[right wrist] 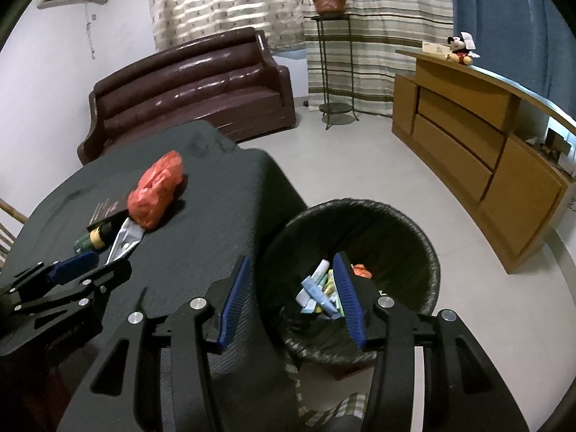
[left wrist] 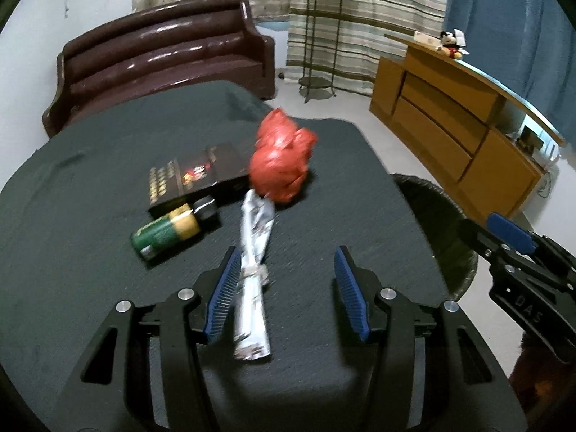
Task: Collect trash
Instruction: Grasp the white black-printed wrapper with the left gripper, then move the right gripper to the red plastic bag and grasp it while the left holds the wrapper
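Observation:
A long silver foil wrapper (left wrist: 253, 252) lies on the dark-clothed table (left wrist: 108, 162), between the jaws of my left gripper (left wrist: 288, 252). It runs close along the left pad, and the jaws stand wide and open. Beyond it lie a crumpled red plastic bag (left wrist: 280, 162), a green and yellow can (left wrist: 165, 232) on its side and a flat dark box (left wrist: 196, 176). My right gripper (right wrist: 292, 259) hangs open and empty above the black-lined trash bin (right wrist: 360, 216), which holds tubes and wrappers (right wrist: 318, 288). In the right wrist view the left gripper (right wrist: 72, 266) sits near the wrapper (right wrist: 124, 239).
The bin stands on the pale floor just off the table's right edge. A brown leather sofa (right wrist: 194, 90) is behind the table. A metal plant stand (right wrist: 334, 72) and a wooden cabinet (right wrist: 468, 136) with a plush toy (right wrist: 459, 50) line the far side.

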`<state>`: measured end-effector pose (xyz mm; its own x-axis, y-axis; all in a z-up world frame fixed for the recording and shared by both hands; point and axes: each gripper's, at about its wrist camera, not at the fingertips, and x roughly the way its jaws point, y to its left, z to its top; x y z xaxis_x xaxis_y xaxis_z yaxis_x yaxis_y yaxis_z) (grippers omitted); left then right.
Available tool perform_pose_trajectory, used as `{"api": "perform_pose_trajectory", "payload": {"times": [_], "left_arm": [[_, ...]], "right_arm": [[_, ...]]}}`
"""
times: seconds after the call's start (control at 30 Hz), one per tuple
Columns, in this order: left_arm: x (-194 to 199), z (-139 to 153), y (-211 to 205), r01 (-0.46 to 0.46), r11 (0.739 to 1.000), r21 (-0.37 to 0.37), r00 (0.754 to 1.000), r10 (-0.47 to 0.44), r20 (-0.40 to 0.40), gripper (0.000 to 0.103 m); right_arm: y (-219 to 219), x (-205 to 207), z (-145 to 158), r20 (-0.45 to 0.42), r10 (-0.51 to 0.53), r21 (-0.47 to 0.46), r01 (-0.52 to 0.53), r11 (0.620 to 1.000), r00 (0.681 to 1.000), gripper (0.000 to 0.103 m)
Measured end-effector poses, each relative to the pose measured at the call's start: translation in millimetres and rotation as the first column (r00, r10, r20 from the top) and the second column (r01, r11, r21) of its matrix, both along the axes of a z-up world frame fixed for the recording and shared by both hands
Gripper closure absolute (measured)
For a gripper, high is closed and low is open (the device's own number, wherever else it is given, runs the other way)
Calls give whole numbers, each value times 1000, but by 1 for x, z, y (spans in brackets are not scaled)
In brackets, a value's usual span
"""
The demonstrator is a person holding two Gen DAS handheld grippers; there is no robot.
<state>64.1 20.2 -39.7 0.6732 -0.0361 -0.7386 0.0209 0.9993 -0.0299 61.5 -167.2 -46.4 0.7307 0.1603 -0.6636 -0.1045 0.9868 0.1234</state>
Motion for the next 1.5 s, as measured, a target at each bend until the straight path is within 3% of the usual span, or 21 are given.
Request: {"api": "perform_pose_trajectory", "payload": {"times": [0.33,0.67,1.1,1.5], "left_arm": [[5,-10,15,-12,1000,-29,999,10,-52,51],[6,-13,23,17,999,-50,998,-20,-53,84],[-10,-1,41,24,995,-93,1000,-25,-18,85],[-26,16,85,-57,993,-104,998,60,22,85]], "right_arm": [[14,-4,-2,-7,18,-11,-18,1000,1000,55],[14,-5,-3,-11,22,-11,-22,1000,1000,55],[33,3,1,-4,54,-10,-54,998,999,55],[59,14,12,3,107,-2,-107,994,994,52]]}}
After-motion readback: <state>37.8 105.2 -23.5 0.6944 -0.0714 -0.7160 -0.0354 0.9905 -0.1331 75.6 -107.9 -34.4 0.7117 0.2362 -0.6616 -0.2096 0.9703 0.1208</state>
